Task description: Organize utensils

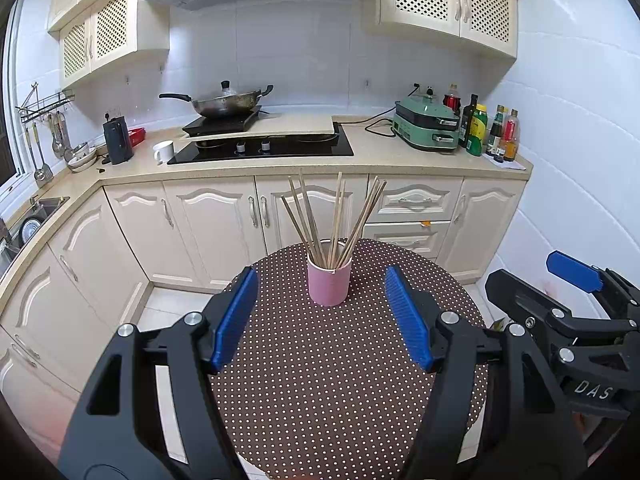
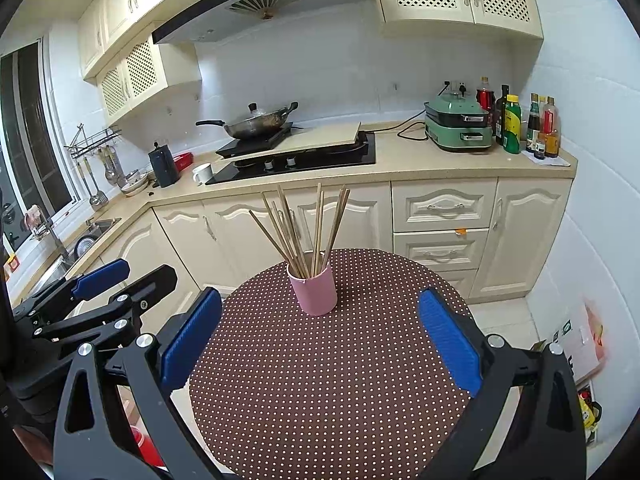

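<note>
A pink cup (image 1: 329, 283) (image 2: 314, 289) stands upright on the far half of a round table with a brown dotted cloth (image 1: 320, 380) (image 2: 332, 392). Several wooden chopsticks (image 1: 334, 218) (image 2: 304, 232) stand in the cup and fan outwards. My left gripper (image 1: 322, 278) hovers over the near side of the table, open, with nothing between its blue pads (image 1: 236, 320). My right gripper (image 2: 320, 300) hangs beside it to the right, also open and empty; the cup is ahead of both. Each gripper shows at the edge of the other's view.
Behind the table runs an L-shaped kitchen counter (image 1: 376, 156) with a hob, a wok (image 1: 224, 104), a white mug (image 1: 164, 151), a green appliance (image 1: 426, 124) and bottles (image 1: 492, 132). A sink (image 2: 86, 236) lies at the left. Tiled floor (image 2: 508, 320) surrounds the table.
</note>
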{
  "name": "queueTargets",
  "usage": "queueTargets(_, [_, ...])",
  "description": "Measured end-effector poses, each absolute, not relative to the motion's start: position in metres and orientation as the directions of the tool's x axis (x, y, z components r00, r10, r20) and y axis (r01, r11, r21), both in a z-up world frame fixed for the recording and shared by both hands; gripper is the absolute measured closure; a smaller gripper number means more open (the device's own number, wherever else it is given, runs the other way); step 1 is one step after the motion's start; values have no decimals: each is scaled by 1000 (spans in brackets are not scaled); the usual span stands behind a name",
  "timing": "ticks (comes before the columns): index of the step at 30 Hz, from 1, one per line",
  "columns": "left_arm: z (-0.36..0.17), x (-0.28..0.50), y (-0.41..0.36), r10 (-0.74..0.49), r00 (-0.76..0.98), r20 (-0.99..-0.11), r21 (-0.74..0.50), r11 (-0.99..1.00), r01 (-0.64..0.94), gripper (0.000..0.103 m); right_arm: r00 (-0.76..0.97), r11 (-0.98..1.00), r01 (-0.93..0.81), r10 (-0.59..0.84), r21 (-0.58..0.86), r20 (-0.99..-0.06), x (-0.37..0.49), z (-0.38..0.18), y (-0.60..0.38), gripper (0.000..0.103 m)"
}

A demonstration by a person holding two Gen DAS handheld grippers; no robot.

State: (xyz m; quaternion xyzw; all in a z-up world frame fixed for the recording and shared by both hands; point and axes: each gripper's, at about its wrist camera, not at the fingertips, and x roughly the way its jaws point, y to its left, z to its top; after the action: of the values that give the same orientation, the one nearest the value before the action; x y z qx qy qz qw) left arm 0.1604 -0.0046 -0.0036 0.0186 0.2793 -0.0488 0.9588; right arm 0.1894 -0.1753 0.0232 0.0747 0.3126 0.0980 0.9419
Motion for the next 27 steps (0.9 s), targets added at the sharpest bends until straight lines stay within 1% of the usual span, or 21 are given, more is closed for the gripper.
queueTargets(17, [-6,167,-7,-74,827,-558,14,995,98,37,769,968,-131,235,213,-594,197,18,-179,8])
queueTargets(22, [-8,171,-11,-69,819,-570,20,995,98,37,754,968,-119,232,220,-614,201,14,-181,8])
queueTargets(27, [-13,176,-11,-61,797,-601,21,996,92,37,731,968,-113,233,224,-641,205,8,-180,8])
